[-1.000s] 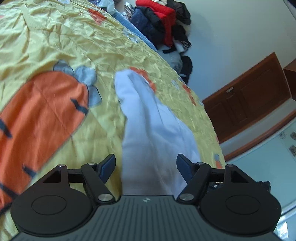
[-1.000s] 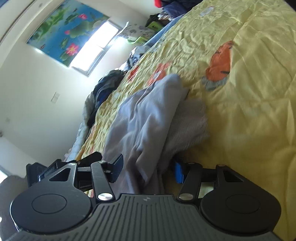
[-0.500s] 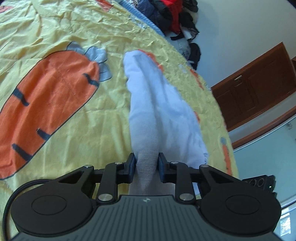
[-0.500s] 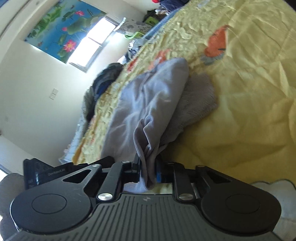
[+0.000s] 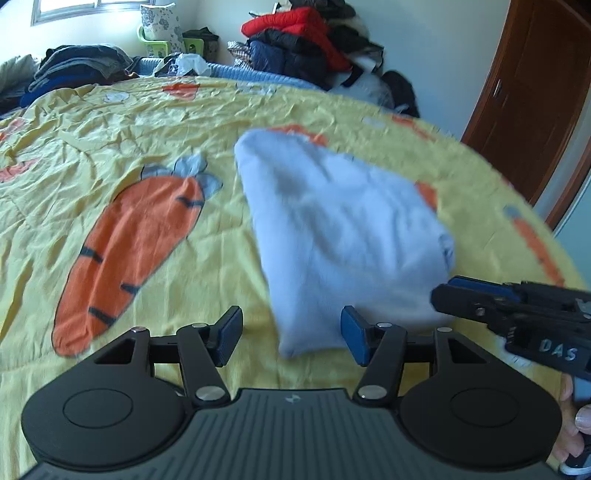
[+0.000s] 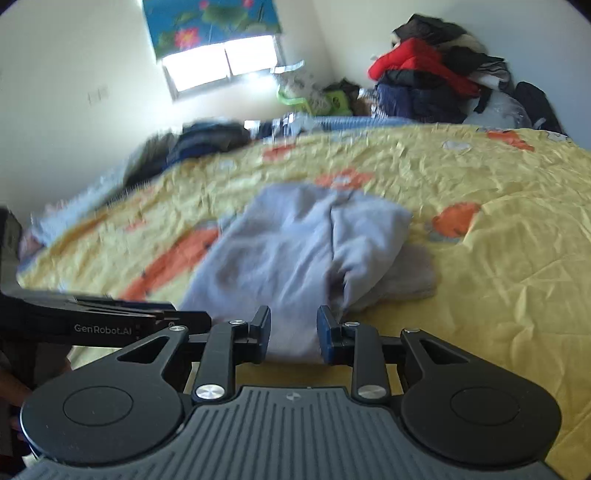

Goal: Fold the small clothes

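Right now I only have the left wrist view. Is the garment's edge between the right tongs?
Observer: Yes. The right tongs are opening, with the blue-grey garment lying between them at its near edge.
Operator: Anything under it on that side?
Observer: A darker grey piece sticks out from under its right edge.
Operator: What's above the window?
Observer: A lotus picture hangs there.

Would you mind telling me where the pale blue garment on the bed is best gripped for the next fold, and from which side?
Grip the pale blue garment at its near hem, coming in low from the near edge of the yellow bedspread. That edge points toward both grippers, while the far end lies flat. The left gripper and right gripper are both opening, with near-edge fabric between the right's pads.
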A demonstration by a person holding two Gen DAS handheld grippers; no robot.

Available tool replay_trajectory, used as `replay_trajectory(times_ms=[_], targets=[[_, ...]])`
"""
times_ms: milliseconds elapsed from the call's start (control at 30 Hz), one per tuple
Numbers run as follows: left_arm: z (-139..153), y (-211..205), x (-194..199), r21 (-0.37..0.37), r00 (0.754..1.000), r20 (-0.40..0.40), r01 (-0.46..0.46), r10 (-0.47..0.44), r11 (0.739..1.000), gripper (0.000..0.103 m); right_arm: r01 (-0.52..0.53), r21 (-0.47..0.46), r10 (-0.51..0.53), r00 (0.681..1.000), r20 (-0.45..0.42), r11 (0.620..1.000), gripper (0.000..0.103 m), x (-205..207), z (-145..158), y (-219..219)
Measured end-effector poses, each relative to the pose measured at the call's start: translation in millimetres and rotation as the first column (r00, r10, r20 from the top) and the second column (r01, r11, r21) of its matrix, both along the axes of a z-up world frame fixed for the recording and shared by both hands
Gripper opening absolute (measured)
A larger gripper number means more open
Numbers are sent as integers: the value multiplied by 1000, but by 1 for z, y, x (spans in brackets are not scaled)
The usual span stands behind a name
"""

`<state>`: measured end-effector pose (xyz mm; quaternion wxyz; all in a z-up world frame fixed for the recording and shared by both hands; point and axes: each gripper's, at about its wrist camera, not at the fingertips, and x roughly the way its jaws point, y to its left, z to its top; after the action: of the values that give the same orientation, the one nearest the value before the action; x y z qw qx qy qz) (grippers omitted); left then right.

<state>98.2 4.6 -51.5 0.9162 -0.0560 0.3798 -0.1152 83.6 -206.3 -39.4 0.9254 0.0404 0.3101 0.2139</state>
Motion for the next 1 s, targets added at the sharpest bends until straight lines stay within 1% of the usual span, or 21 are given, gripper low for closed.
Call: replay_trajectory(times_ms=[67, 133, 167, 200, 233, 267, 367, 400, 433, 467, 500, 567, 767, 833, 1000], targets=[[-3, -2, -8, 12, 1000, 13, -6, 6, 1000, 58, 19, -66, -21, 999, -25, 998, 31, 2, -11, 8], [0, -3, -13, 35, 999, 33, -7, 6, 999, 58, 30, -58, -31, 999, -11, 998, 33, -6, -7, 8], [2, -3, -16, 49, 999, 44, -12, 10, 999, 58, 26, -44, -26, 1000, -2, 999, 36, -12, -3, 8], [3, -4, -18, 60, 998, 52, -21, 18, 998, 59, 23, -35, -23, 1000, 7, 999, 42, -15, 0, 8], [4, -4, -19, 62, 998, 56, -29, 26, 998, 60, 23, -37, -22, 1000, 13, 999, 46, -17, 1, 9], [4, -4, -20, 60, 998, 55, -35, 32, 998, 61, 24, -49, -23, 1000, 15, 998, 52, -18, 1, 11], [5, -5, -25, 62, 997, 55, -49, 45, 997, 61, 42, -57, -43, 999, -7, 997, 54, -19, -5, 10], [6, -5, -27, 69, 997, 60, -52, 47, 996, 64, 43, -48, -44, 999, -13, 998, 54, -21, -5, 9], [6, -6, -29, 76, 997, 65, -56, 51, 996, 71, 45, -41, -46, 999, -17, 998, 55, -24, -5, 8], [7, -6, -32, 81, 996, 69, -62, 57, 995, 75, 50, -42, -50, 999, -17, 998, 59, -27, -5, 8], [7, -7, -33, 84, 996, 72, -66, 60, 994, 77, 54, -46, -54, 998, -15, 998, 65, -29, -5, 8], [7, -7, -37, 90, 995, 71, -76, 70, 993, 77, 60, -54, -60, 998, -8, 997, 73, -35, -3, 8], [2, -5, -46, 103, 994, 46, -106, 102, 989, 78, 72, -63, -73, 997, -5, 995, 79, -50, 4, 9], [0, -2, -48, 104, 992, 44, -124, 120, 987, 85, 83, -64, -84, 996, -16, 994, 80, -53, 4, 8], [-2, 4, -56, 123, 982, 68, -184, 177, 975, 85, 99, -52, -101, 994, -39, 994, 80, -59, 0, 8]])
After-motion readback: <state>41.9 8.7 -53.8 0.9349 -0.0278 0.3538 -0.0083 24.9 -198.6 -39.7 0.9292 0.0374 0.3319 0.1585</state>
